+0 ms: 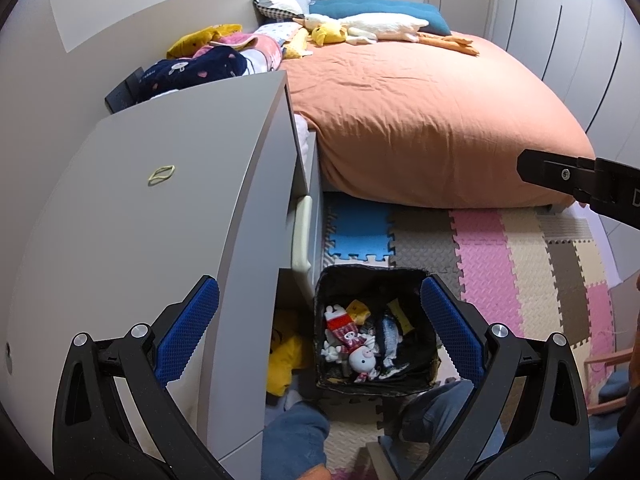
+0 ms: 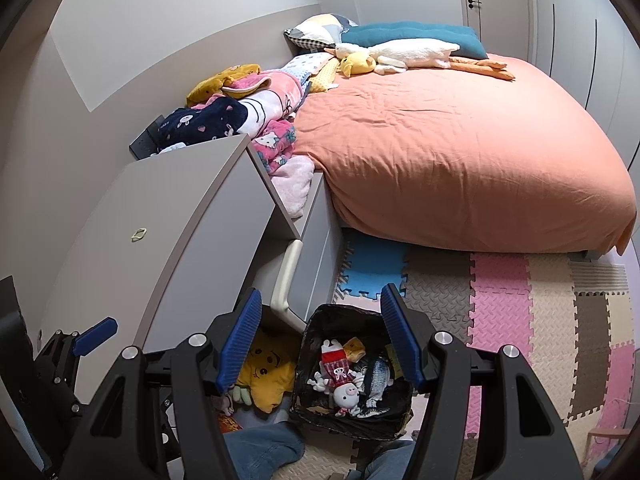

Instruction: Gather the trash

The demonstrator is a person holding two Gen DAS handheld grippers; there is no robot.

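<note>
A black bin (image 1: 372,328) is seen on the foam floor mats (image 1: 500,264), just beside the front of a grey cabinet (image 1: 160,208) and near the foot of a bed with an orange cover (image 1: 420,112). Small items are seen inside the bin: a red-and-white doll (image 1: 344,332), a yellow piece (image 1: 357,310) and a dark striped piece (image 1: 387,334). A yellowish rubber band (image 1: 161,175) is seen lying alone on the cabinet top, well apart from the bin.

In the left wrist view the left gripper (image 1: 320,328) is shown with its blue pads spread wide apart and nothing between them; one pad appears over the cabinet edge, the other over the bin's right rim. The dark body of the other tool is cut by the right edge of that view.

In the right wrist view the right gripper (image 2: 320,340) is shown above the bin (image 2: 352,376), its jaws partly apart and empty. More is revealed here: a yellow plush toy (image 2: 266,376) in the gap beneath the cabinet (image 2: 168,220), seen only partly from the left, and the pink blankets (image 2: 280,148) heaped behind the cabinet. A blue pad of the left gripper (image 2: 96,336) is glimpsed at the lower left. The rubber band (image 2: 139,234) is seen smaller here. Legs in blue jeans (image 2: 264,452) are visible at the bottom of both views.
</note>
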